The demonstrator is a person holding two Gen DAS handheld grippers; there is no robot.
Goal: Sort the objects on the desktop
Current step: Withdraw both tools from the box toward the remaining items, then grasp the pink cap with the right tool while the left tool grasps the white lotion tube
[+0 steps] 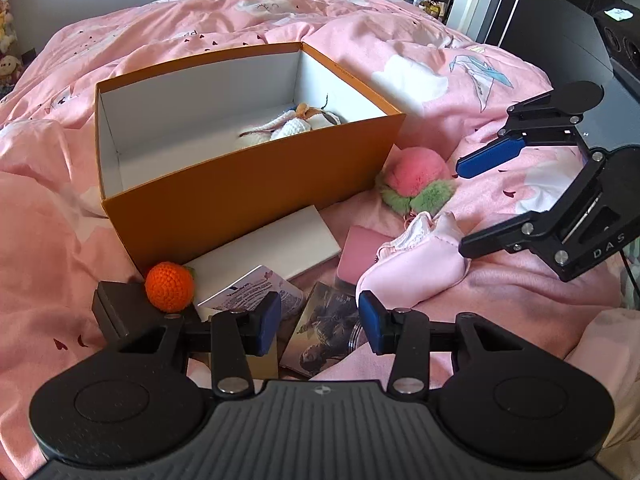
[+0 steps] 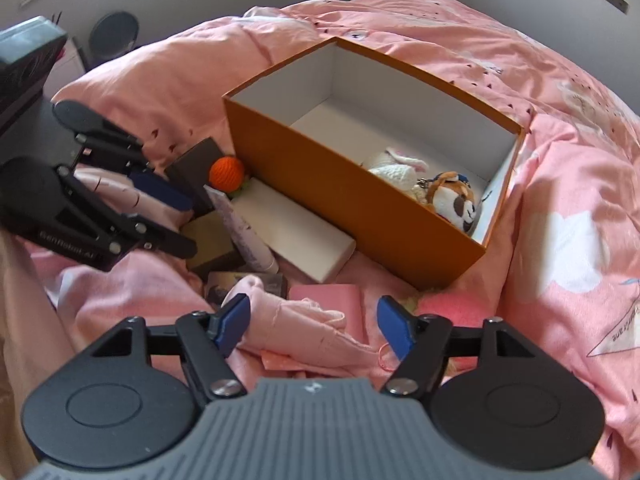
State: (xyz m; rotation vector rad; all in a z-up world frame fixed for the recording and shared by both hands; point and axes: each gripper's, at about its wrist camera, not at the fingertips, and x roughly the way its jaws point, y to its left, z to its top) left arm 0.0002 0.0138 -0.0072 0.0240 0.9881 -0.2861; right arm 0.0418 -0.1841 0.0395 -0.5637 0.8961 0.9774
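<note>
Orange cardboard forms an open rectangular box (image 1: 256, 184) with white inner walls, sitting on a rumpled pink bedspread (image 1: 400, 28) printed with white shapes. Inside the box, toward its 3 o'clock end in the right wrist view, lie a white crocheted rabbit (image 2: 394, 166) and a brown-and-white plush tiger face (image 2: 454, 202).

Outside the box, along its near wall, desktop clutter waits. An orange crocheted ball (image 1: 169, 287), nubbly and round, rests at the box's 7 o'clock corner in the left wrist view, touching a dark grey block (image 1: 114, 312). Beside it lies a flat white rectangular box (image 1: 272, 244), a white printed tube (image 1: 256, 292), and a glossy picture card (image 1: 324, 328). At 4 o'clock of the orange box sits a fluffy pink peach plush (image 1: 416, 184) with green furry leaves. Just below that lie a flat pink notebook (image 1: 360, 256) and a soft pale pink satin pouch (image 1: 416, 264), wrinkled and limp.

Left gripper (image 1: 319, 322), black with blue pads, has its jaws parted; nothing is between them, and they hover over the picture card.

Right gripper (image 2: 314, 326) has its jaws spread wide. The satin pouch lies between and beneath them; the left pad looks to be at the cloth's edge, but I cannot tell whether it touches.
</note>
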